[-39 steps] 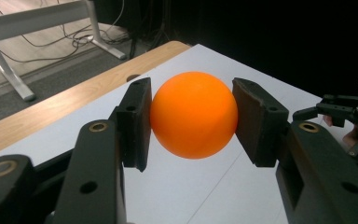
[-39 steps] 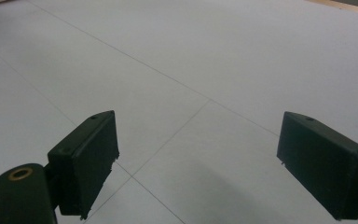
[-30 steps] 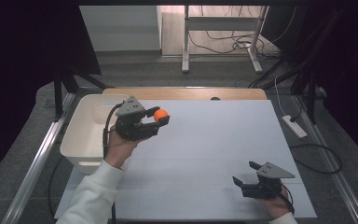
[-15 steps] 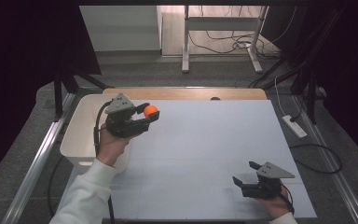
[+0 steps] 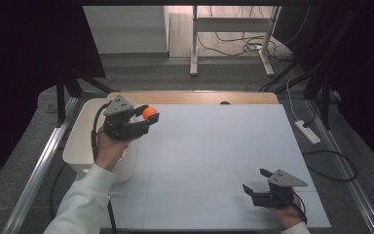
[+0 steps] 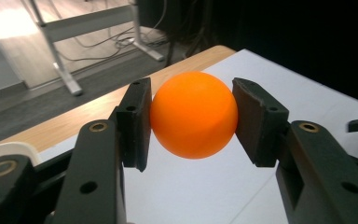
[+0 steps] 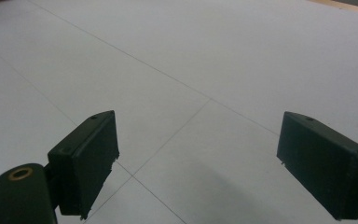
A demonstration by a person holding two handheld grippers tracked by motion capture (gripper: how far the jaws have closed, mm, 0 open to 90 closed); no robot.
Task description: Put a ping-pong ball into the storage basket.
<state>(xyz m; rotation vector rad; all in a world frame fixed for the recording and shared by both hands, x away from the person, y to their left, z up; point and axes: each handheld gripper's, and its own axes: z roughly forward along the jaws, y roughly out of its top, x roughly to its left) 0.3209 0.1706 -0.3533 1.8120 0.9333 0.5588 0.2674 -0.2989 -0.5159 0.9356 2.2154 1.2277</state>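
Note:
An orange ball [image 6: 194,114] sits clamped between the two black pads of my left gripper [image 6: 191,122]. In the high view that ball [image 5: 149,113] and the left gripper [image 5: 148,116] hang over the left edge of the white table [image 5: 214,146], just right of a white bin [image 5: 80,141]. My right gripper [image 5: 254,184] rests low near the table's front right corner. Its jaws stand wide apart in the right gripper view, with only bare white tabletop [image 7: 205,60] between them [image 7: 198,163].
The white bin stands off the table's left side, under my left forearm. A wooden strip [image 5: 195,97] runs along the table's far edge. Beyond it are metal desk legs [image 5: 193,44] and floor cables. A power strip [image 5: 308,131] lies on the floor at right.
My left gripper has carried the orange ball leftward, from over the table toward the white bin. The right gripper has stayed where it was.

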